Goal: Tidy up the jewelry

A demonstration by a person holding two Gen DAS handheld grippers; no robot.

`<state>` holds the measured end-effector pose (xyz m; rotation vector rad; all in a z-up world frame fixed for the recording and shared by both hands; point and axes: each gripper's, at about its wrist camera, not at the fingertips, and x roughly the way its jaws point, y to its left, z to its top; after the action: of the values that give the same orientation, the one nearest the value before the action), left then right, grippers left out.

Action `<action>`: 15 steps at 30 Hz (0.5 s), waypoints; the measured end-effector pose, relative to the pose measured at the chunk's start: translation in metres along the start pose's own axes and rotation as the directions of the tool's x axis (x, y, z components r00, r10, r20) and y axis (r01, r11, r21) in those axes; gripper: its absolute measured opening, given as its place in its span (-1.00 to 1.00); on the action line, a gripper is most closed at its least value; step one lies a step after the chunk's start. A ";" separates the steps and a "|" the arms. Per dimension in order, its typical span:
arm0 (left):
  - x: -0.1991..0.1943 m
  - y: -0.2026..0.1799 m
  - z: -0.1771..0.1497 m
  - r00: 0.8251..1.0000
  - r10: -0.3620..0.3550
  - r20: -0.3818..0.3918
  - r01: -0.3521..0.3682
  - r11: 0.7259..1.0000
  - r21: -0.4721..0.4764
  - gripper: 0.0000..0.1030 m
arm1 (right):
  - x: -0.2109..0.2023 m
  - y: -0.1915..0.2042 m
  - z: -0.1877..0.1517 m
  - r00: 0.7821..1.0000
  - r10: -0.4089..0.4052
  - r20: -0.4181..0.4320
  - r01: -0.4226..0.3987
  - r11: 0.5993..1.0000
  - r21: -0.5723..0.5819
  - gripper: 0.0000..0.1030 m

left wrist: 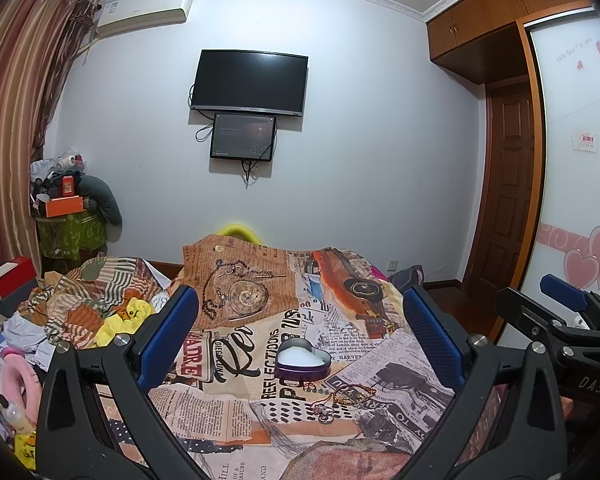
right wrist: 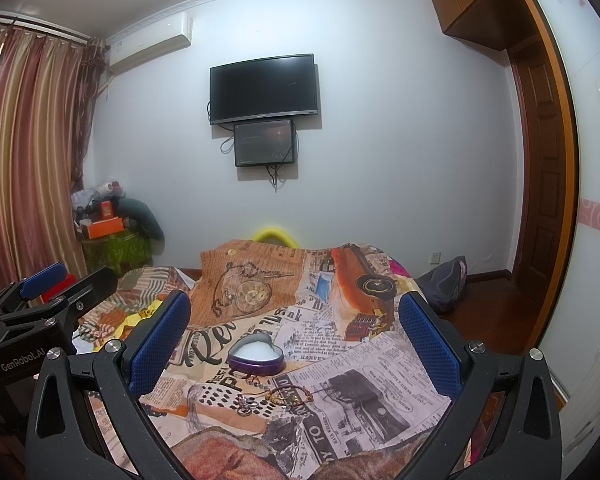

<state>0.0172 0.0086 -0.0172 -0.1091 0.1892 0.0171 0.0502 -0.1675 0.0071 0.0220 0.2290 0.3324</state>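
Observation:
A purple heart-shaped tin (left wrist: 303,363) with white filling sits open on the newspaper-print cloth (left wrist: 236,408); it also shows in the right wrist view (right wrist: 255,356). In front of it lies a small heap of jewelry: a red-and-gold bracelet (left wrist: 350,395) (right wrist: 290,396) and silver rings (left wrist: 326,414) (right wrist: 245,406). My left gripper (left wrist: 300,320) is open and empty, held above and behind the tin. My right gripper (right wrist: 294,316) is open and empty, likewise above the tin. Each gripper shows at the edge of the other's view.
The cloth covers a raised surface. Crumpled clothes and a red box (left wrist: 14,286) lie at the left. A dark bag (right wrist: 446,284) sits on the floor at the right. A wardrobe (left wrist: 580,160) stands at the right, a TV (left wrist: 250,82) on the far wall.

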 end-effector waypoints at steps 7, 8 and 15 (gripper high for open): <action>0.001 -0.001 -0.002 1.000 -0.003 -0.002 0.003 1.000 0.000 1.00 | 0.002 -0.001 -0.001 1.000 -0.001 -0.004 0.001 1.000 0.001 1.00; 0.001 -0.001 -0.002 1.000 -0.003 -0.004 0.003 1.000 0.001 1.00 | 0.003 -0.001 -0.003 1.000 -0.002 -0.005 0.002 1.000 0.001 1.00; 0.006 -0.004 -0.004 1.000 -0.005 -0.013 0.005 1.000 0.010 1.00 | 0.006 -0.004 -0.006 1.000 -0.004 -0.021 0.004 1.000 0.013 1.00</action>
<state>0.0223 0.0040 -0.0218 -0.0998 0.2025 0.0107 0.0562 -0.1695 -0.0002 0.0305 0.2518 0.3273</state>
